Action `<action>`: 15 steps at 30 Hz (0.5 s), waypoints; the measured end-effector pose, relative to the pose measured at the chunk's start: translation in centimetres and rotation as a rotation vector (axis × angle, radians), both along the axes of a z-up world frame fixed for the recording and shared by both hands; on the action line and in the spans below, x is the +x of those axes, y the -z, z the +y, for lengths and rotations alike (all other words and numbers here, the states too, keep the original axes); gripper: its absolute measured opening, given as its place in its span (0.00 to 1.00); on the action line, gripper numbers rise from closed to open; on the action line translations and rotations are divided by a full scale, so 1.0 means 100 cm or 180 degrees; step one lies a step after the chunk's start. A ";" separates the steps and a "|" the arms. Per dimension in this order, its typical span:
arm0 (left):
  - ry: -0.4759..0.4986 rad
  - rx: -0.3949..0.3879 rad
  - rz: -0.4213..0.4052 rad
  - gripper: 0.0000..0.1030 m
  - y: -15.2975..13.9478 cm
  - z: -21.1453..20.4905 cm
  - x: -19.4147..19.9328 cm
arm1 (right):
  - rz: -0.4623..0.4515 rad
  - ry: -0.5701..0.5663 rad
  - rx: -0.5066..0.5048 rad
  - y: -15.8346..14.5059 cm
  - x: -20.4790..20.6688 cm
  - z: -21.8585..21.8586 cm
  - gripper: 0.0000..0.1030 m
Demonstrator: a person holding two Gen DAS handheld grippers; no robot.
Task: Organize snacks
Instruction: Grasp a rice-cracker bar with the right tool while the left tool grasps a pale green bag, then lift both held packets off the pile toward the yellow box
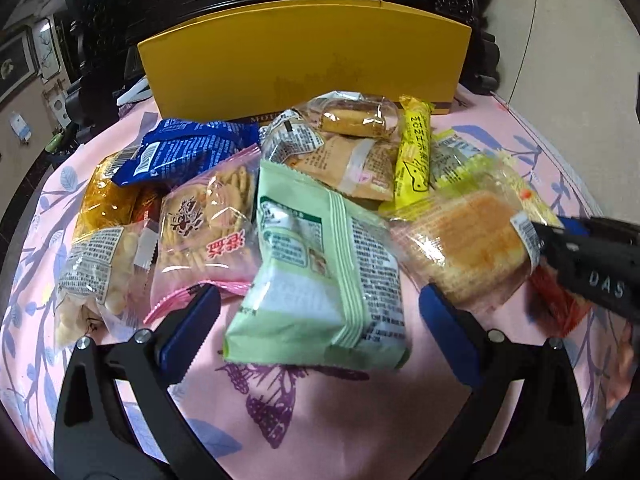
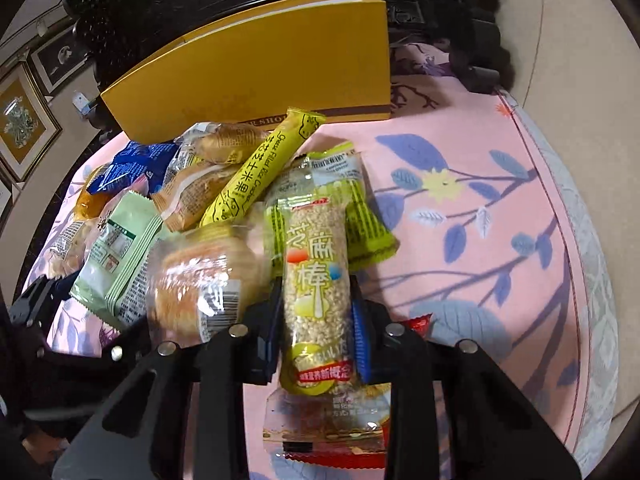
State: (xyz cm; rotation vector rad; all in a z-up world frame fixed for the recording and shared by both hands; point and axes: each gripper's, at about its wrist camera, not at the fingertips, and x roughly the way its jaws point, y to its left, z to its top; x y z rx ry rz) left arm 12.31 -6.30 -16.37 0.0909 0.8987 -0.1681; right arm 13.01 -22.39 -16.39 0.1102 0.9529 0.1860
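**A:** Our right claw (image 2: 316, 336) is clamped on the sesame stick (image 2: 316, 280), both pads against its sides about halfway down the wrapper. The bar runs straight ahead of the claw, its far end resting on a green-striped packet (image 2: 360, 216).

**B:** That's our worry. The wrapper is slick film, and if we lift at an angle the bar could slide between the pads or drag the green-striped packet along with it.

**A:** Just left of that claw sits the clear-wrapped round cake (image 2: 200, 276), touching the left pad's outer side. A careless swing would shove it into the pale green packet (image 2: 116, 256).

**B:** And our left claw (image 1: 320, 328) stands wide open, gripping nothing, with that pale green packet (image 1: 320, 264) lying between its fingers.

**A:** If we close there while the right claw moves, the two could knock together; the right one already reaches in beside the round cake.

**B:** Beyond both claws, the long yellow cracker stick (image 2: 256, 172) leans over the pile, and the yellow box (image 2: 256, 76) stands behind it. The heap blocks a straight path to the box across the pink table (image 2: 480, 240).
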 end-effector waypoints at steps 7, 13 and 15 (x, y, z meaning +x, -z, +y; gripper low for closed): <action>0.0197 -0.0042 0.0043 0.67 0.001 -0.012 0.002 | 0.0015 0.0107 0.0070 -0.001 0.000 -0.009 0.30; 0.0263 -0.0273 0.0048 0.43 -0.007 -0.009 -0.001 | -0.0019 0.0162 0.0131 -0.003 -0.007 -0.015 0.29; 0.0264 -0.0326 0.0058 0.39 -0.010 -0.004 -0.002 | -0.0021 0.0165 0.0131 -0.004 -0.009 -0.015 0.29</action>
